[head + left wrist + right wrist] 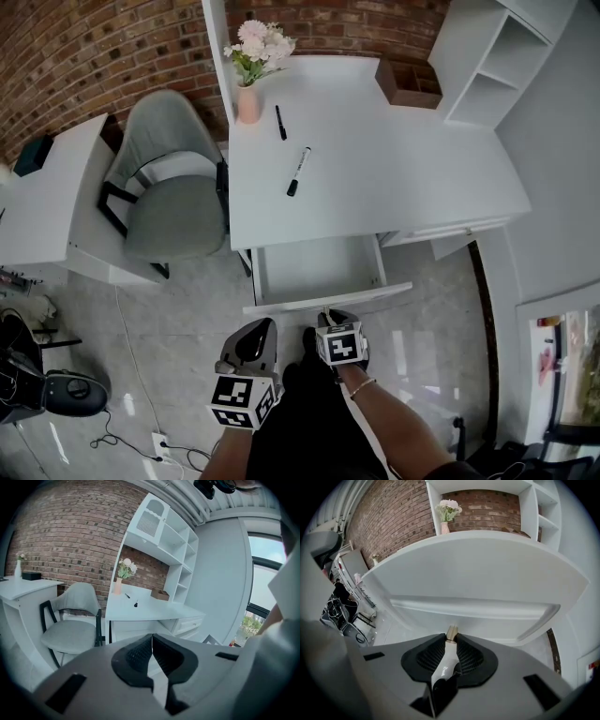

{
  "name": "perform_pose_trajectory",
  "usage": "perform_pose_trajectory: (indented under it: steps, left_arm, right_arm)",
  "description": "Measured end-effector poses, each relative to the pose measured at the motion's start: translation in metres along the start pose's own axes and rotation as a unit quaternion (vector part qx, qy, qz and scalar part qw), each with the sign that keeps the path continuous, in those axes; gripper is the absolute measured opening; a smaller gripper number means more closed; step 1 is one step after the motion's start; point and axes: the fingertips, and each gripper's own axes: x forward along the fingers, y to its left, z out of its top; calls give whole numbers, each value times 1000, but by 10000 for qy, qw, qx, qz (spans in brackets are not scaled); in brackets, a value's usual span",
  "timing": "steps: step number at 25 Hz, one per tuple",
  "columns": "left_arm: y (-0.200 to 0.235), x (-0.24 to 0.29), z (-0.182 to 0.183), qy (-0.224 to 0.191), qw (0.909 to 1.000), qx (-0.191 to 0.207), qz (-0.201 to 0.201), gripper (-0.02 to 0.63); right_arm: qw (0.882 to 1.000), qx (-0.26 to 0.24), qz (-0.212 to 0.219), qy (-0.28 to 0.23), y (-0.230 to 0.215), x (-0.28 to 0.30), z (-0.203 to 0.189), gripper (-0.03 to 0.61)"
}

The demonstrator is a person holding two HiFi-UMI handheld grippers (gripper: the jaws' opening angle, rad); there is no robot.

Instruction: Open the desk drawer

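The white desk (pixel 375 178) has its middle drawer (pixel 272 277) pulled out, and the inside looks empty. My right gripper (pixel 327 317) sits at the drawer's front panel (pixel 300 302), shut on the drawer handle. In the right gripper view the pale handle (pixel 452 630) is pinched between the black pads (pixel 468 656), with the drawer front (pixel 478 609) just beyond. My left gripper (pixel 261 328) hangs over the floor to the left of the right one. Its jaws (pixel 152 644) are shut with nothing in them.
A grey chair (pixel 169 197) stands left of the desk, beside another white table (pixel 47 206). On the desk are a flower vase (pixel 249 94), two markers (pixel 298 171), and a brown box (pixel 408 86). White shelves (pixel 492 56) rise at the back right. Cables and a power strip (pixel 159 441) lie on the floor.
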Motion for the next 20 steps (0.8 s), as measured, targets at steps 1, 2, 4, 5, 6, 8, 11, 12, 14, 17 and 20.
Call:
perform_pose_trajectory:
  steps: [1,2,4,5,6,8,11,12,14,17,20]
  left_arm:
    - [-1,-2,-2,1,10000,-1,-6,11]
    - [-2,-4,-4,1,10000,-1,-9,11]
    - [-3,-8,-6,0,10000,3,-11,11]
    - [-4,-9,-7,2,10000,7,-10,11]
    - [-4,-10,-7,5,10000,12,-10,11]
    - [-5,-13,-8,14,10000,20,-9,11]
    - [-5,-17,-9,13,10000,28,-3,11]
    - [-5,-18,-9,14,10000,36,-3,11]
    - [-6,-20,-10,24,10000,58,-16,11]
    - [-7,-22,-12,33,10000,83,-33,11]
    - [-8,-23,-13,48,9999,102,-52,11]
  right_arm:
    - [10000,-10,-4,-11,1,-1,-2,72]
    - [10000,-18,-4,-14,2,-3,-5,72]
    - [10000,-30,-4,-1,4,-5,-9,71]
    - [10000,-32,-14,5,4,-6,-11,71]
    - [10000,-25,-25,10,3,-7,-14,71]
    - [10000,3,-40,0,3,-9,-19,69]
    - [10000,-16,-34,-39,7,-14,-23,69]
    - [10000,-35,-35,-26,9,-17,-24,71]
    - [9999,-85,-74,-14,11,-21,-27,74]
    - [9996,-194,-193,-49,7,-25,-33,40]
    - [9996,-163,-156,-152,8,-34,-38,20]
